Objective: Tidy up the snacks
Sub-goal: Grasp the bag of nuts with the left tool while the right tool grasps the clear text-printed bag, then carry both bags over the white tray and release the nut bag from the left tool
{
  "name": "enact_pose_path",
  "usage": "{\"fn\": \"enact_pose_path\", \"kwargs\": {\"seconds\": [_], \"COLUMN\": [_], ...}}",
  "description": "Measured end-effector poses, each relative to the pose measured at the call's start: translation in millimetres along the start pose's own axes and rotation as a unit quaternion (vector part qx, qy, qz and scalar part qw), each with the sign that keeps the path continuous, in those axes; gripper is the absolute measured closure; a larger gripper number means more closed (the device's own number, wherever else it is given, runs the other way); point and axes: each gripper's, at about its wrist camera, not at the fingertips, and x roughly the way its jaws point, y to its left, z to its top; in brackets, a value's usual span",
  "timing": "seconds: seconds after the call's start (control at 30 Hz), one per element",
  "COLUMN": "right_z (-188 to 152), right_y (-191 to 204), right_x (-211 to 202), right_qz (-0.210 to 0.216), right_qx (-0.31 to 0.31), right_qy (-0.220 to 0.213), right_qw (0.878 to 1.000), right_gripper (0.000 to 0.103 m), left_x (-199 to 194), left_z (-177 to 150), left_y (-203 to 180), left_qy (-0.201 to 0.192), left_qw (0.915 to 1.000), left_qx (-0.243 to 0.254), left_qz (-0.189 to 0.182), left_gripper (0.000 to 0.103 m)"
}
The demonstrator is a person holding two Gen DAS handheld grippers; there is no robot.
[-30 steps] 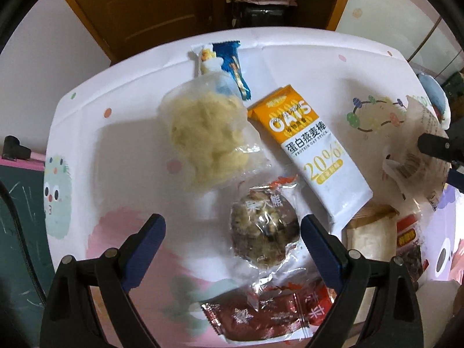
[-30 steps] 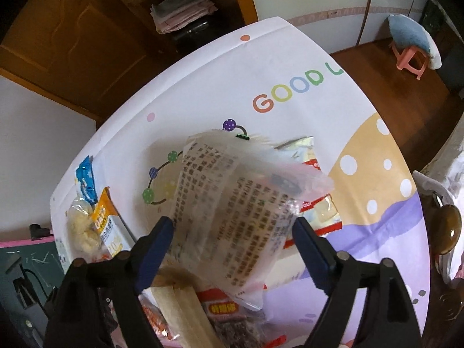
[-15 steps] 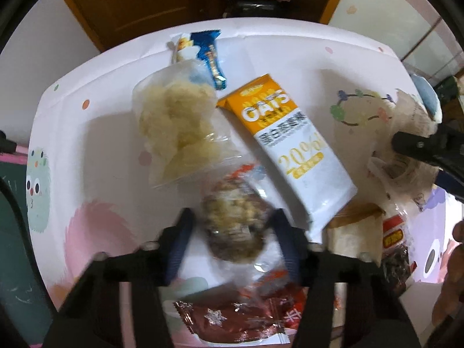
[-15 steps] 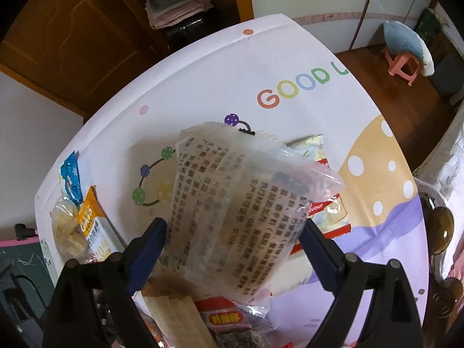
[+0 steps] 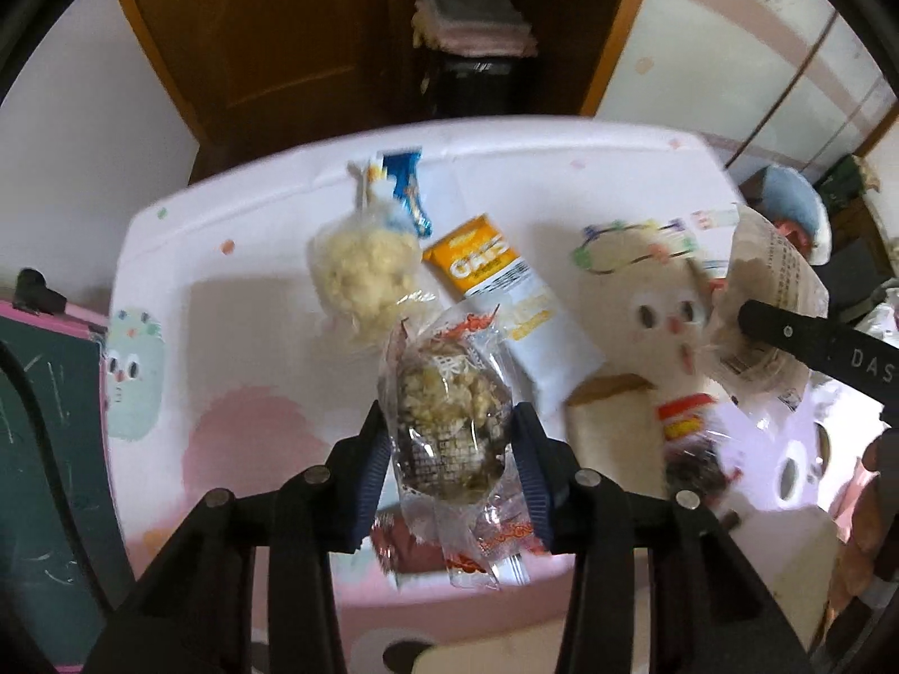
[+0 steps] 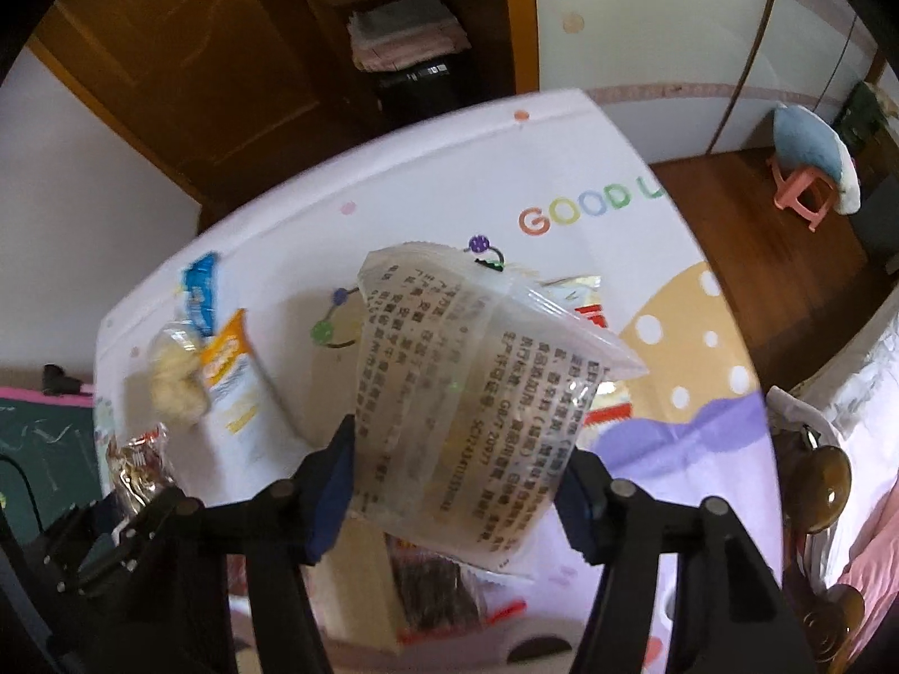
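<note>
left claw [image 5: 452, 449] is clamped on a clear-wrapped nut cluster snack [image 5: 446, 410], pads pressing both sides of the wrapper, jaws closing tighter on it; pkt sits between the fingers, up off the counter [image 5: 253, 292]. just past the claw tips lies a white/orange oats bar [image 5: 505, 303], and beyond-left of it a clear bag of pale yellow puffs [image 5: 365, 275] w/ a blue wrapper [image 5: 407, 191] behind that. under the claw, near the counter's close edge, a dark red wrapper [image 5: 404, 545] shows partly. to the claw's right sit a tan packet [image 5: 612, 427] and a dark snack pkt w/ red label [image 5: 688, 438].

right claw [image 6: 455, 483] has a big translucent bag w/ printed text [image 6: 483, 382] between its fingers, jaws closing on it; left pad touches the bag's edge, right pad is hidden behind the bag, so can't tell if the grip is firm. bag is off the counter, tilted. behind it a red/white pkt [image 6: 590, 314] pokes out. below the claw a dark pkt [image 6: 432, 590] lies on the counter. far left of this claw, the oats bar, puffs, blue wrapper, and the left claw w/ its nut snack are seen. beyond-right, a pink stool [image 6: 800, 196] stands on the wood floor.
</note>
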Motion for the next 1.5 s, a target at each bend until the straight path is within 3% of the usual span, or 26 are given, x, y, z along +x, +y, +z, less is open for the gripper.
{"fn": "enact_pose_path", "kwargs": {"seconds": [0.23, 0.43, 0.63, 0.8, 1.03, 1.23, 1.5], "right_z": [-27, -78, -131, -165, -201, -230, -264], "right_y": [13, 31, 35, 29, 12, 6, -7], "right_x": [-110, -215, -282, -308, -328, -321, -270], "right_qz": [0.04, 0.053, 0.073, 0.082, 0.088, 0.099, 0.113], "right_qx": [-0.043, -0.119, -0.165, -0.181, -0.174, -0.174, -0.157], "right_qy": [-0.081, -0.17, -0.215, -0.237, -0.269, -0.276, -0.221], "right_qw": [0.995, 0.977, 0.96, 0.951, 0.943, 0.94, 0.956], "right_gripper": [0.041, 0.041, 0.04, 0.039, 0.038, 0.036, 0.036], "left_x": [-99, -183, -253, -293, -305, -284, -221], "left_z": [-24, -60, -104, -143, -180, -208, -252], "left_y": [7, -9, -31, -42, -47, -41, -43], "left_qy": [-0.065, -0.126, -0.177, -0.21, -0.233, -0.22, -0.183], "left_qw": [0.9975, 0.991, 0.9823, 0.9752, 0.9708, 0.974, 0.9824], "left_qx": [0.027, 0.043, 0.058, 0.062, 0.055, 0.039, 0.012], "left_qz": [-0.005, -0.01, -0.02, -0.03, -0.022, -0.037, -0.034], "left_gripper": [0.062, 0.061, 0.061, 0.061, 0.061, 0.061, 0.061]}}
